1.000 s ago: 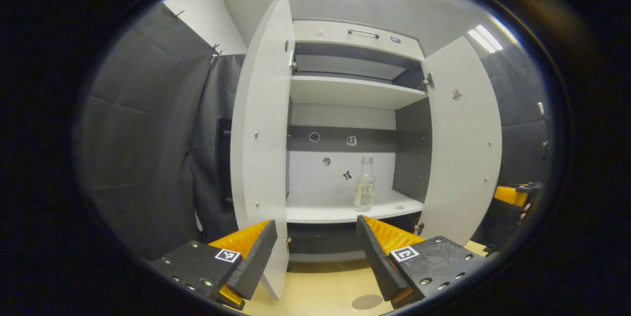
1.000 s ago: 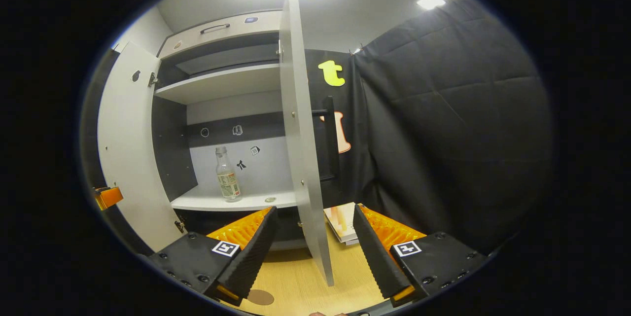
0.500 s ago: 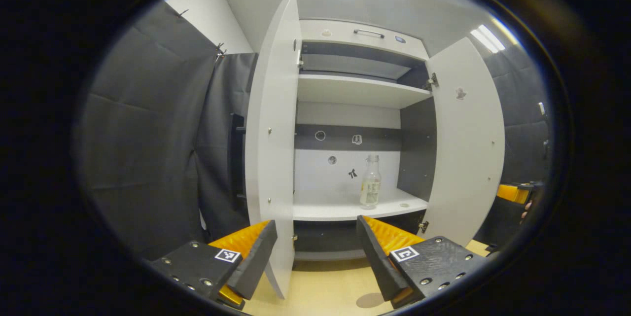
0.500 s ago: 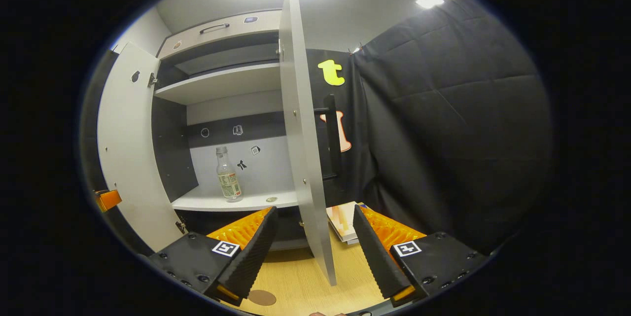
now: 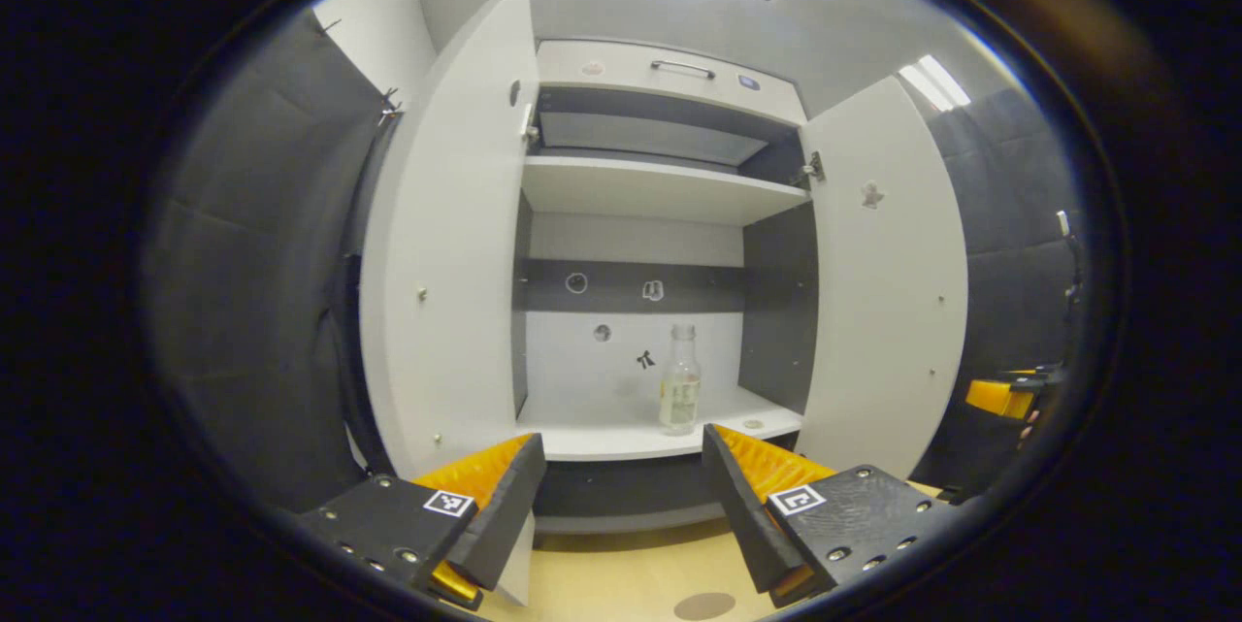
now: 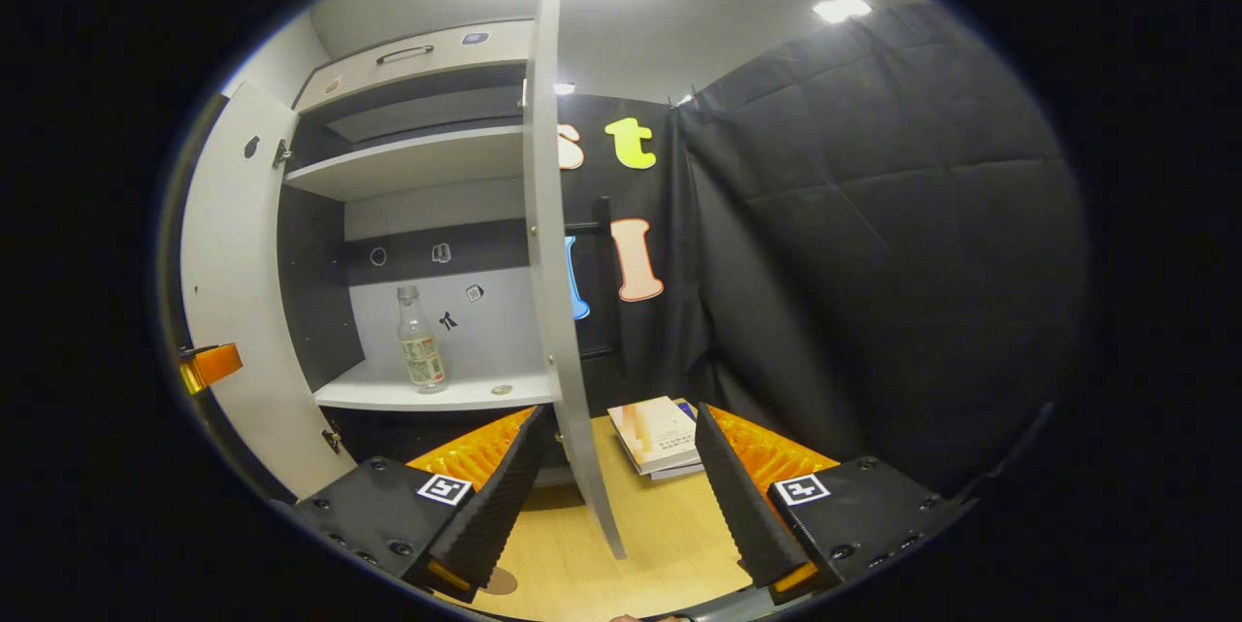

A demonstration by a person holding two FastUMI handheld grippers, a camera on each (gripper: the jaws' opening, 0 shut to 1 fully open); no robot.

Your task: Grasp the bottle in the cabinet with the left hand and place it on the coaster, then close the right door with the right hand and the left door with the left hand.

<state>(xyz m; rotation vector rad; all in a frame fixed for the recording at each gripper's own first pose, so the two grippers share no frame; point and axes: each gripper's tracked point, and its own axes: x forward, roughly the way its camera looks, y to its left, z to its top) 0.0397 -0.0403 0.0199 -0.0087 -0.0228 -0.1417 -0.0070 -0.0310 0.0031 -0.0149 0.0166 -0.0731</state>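
The tall white laminate cabinet (image 5: 670, 190) stands open on the pale wood-grain counter (image 6: 650, 535), its inside walls dark grey and its flat shelves white. The left white slab door (image 5: 441, 253) and the right white slab door (image 5: 888, 282) both swing well out; in the right gripper view the right door (image 6: 553, 292) shows nearly edge-on, thin and hard-cornered, and the left door (image 6: 238, 292) shows at the far side. The left claw (image 5: 621, 515) hangs empty with its jaws wide apart, aimed at the lower shelf, and the right claw (image 6: 616, 506) is likewise spread and empty, straddling the right door's lower edge without touching it as far as I can tell.

The clear glass bottle with a paper label and narrow neck (image 5: 679, 381) stands upright on the lower shelf, right of centre and near the dark side wall, well apart from the left claw. It also shows in the right gripper view (image 6: 419, 343). A small stack of books (image 6: 660, 433) lies on the counter beyond the right door. The round brown flat coaster (image 5: 704, 605) lies on the counter in front of the cabinet.

Risks, as I judge them: smooth, slender glass could tip if one finger reaches it first, or slip in a grip on the tapering neck. The left door's edge sits close to the reach path and could be clipped
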